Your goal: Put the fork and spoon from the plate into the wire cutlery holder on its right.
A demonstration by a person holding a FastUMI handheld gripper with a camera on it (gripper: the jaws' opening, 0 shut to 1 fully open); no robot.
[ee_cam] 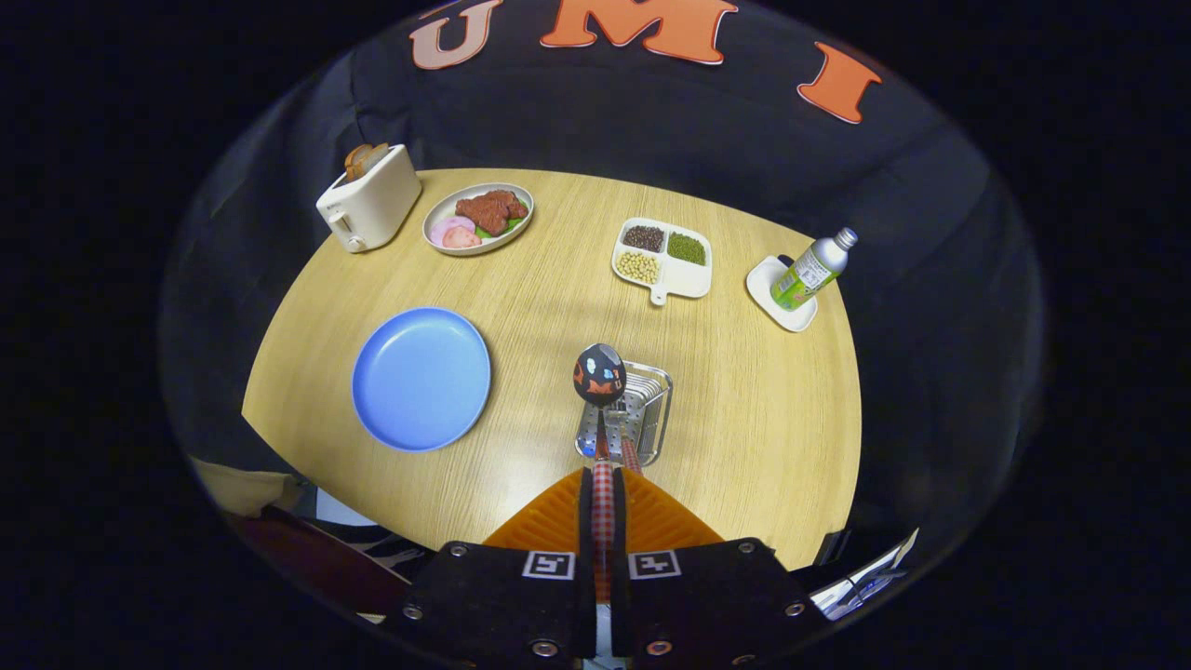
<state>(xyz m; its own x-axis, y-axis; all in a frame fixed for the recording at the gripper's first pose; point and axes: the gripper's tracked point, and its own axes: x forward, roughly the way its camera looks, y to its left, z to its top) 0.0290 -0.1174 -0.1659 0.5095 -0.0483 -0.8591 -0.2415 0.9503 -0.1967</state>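
Observation:
My gripper (603, 484) is shut on the checked handle of a spoon (599, 374), both fingers pressing on it. The spoon's dark patterned bowl sticks out ahead of the fingers, over the left rim of the wire cutlery holder (642, 409). The holder stands on the wooden table just beyond my fingertips, and a second thin handle leans inside it beside the spoon's handle. The blue plate (421, 378) lies to the left of the holder with nothing on it.
At the table's far side stand a white toaster (368, 199) with bread, a plate of meat (477, 218), a divided dish of beans (663, 258), and a bottle (812, 270) on a small white tray. The table's near edge runs close below the holder.

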